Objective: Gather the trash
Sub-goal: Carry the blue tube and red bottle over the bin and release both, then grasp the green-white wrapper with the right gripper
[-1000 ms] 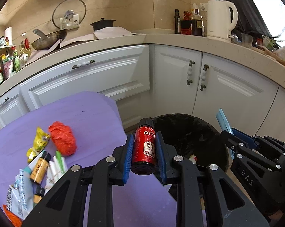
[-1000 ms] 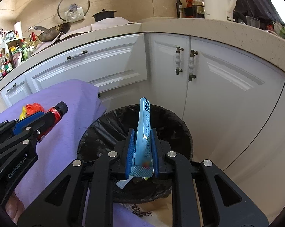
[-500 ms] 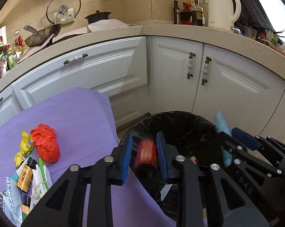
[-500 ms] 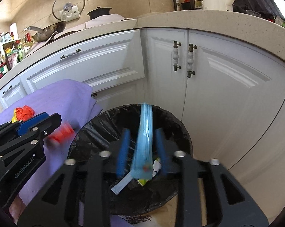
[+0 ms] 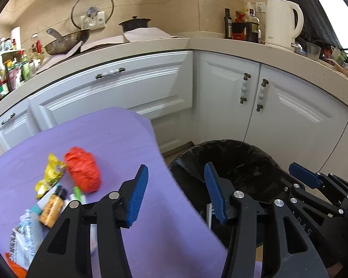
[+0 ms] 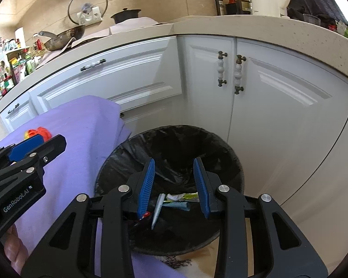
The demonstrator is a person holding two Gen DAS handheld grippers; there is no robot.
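Hovering side by side at the black-lined bin [image 6: 222, 159], the left hand-held gripper [image 5: 176, 194], whose jaws have just been opening, and the right hand-held gripper [image 6: 174, 185] both stand released and empty, wrappers [image 6: 174, 202] lying inside the bin while a red bag [image 5: 83, 172] and other trash rest on the purple-covered counter [image 5: 118, 139].

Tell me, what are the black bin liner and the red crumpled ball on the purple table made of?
The bin liner looks like thin black plastic film: it is wrinkled, slightly shiny and folded over the rim. The red ball seems to be a scrunched thin plastic bag, glossy and creased, though blur leaves that open.
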